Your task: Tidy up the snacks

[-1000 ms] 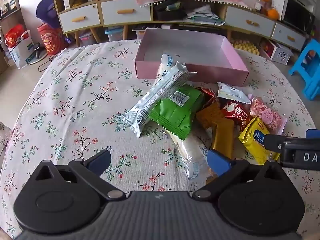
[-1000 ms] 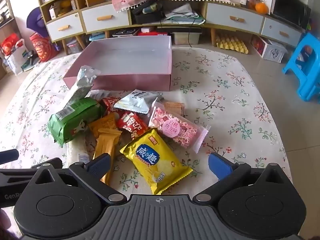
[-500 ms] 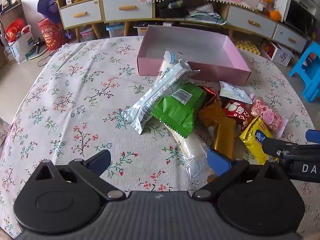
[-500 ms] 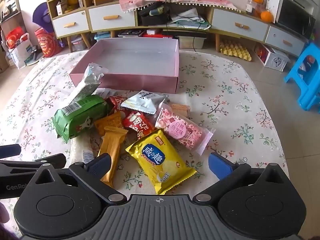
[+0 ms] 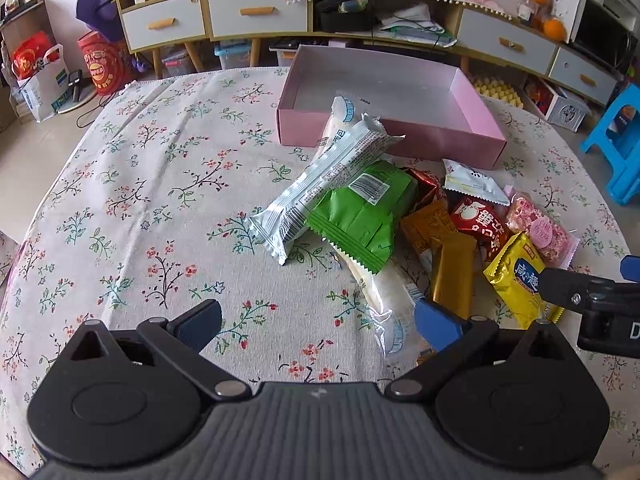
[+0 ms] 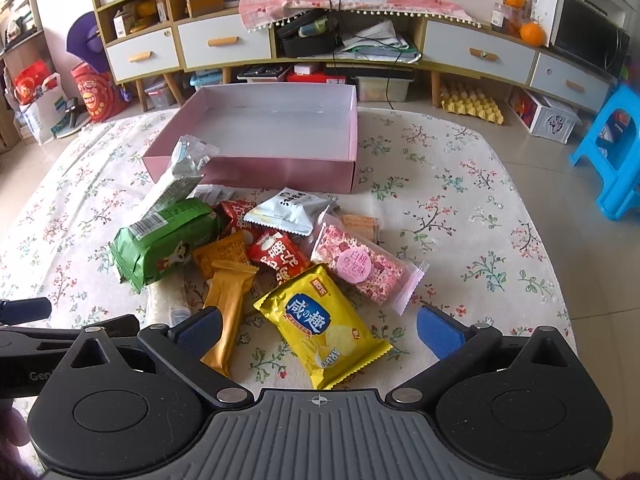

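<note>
A pile of snack packets lies on the flowered tablecloth in front of an empty pink box (image 5: 440,140) (image 6: 280,168). The pile holds a long silver pack (image 5: 320,188), a green pack (image 5: 360,212) (image 6: 164,240), a gold bar (image 5: 450,276) (image 6: 228,300), a red packet (image 6: 280,256), a pink packet (image 6: 360,264) and a yellow chip bag (image 6: 324,324) (image 5: 516,280). My left gripper (image 5: 318,322) is open over the cloth at the pile's near left. Just short of the yellow bag, my right gripper (image 6: 318,326) is open too. Neither holds anything.
The table's rounded edge (image 6: 560,280) falls away at the right. Beyond it stand a blue stool (image 6: 616,152), a long low cabinet with drawers (image 6: 480,56) and red bags on the floor (image 5: 100,68). Bare cloth (image 5: 140,184) spreads left of the pile.
Both views have drawn back and risen a little, so the pile and box sit slightly farther off. The snacks have not moved, and both grippers stay open.
</note>
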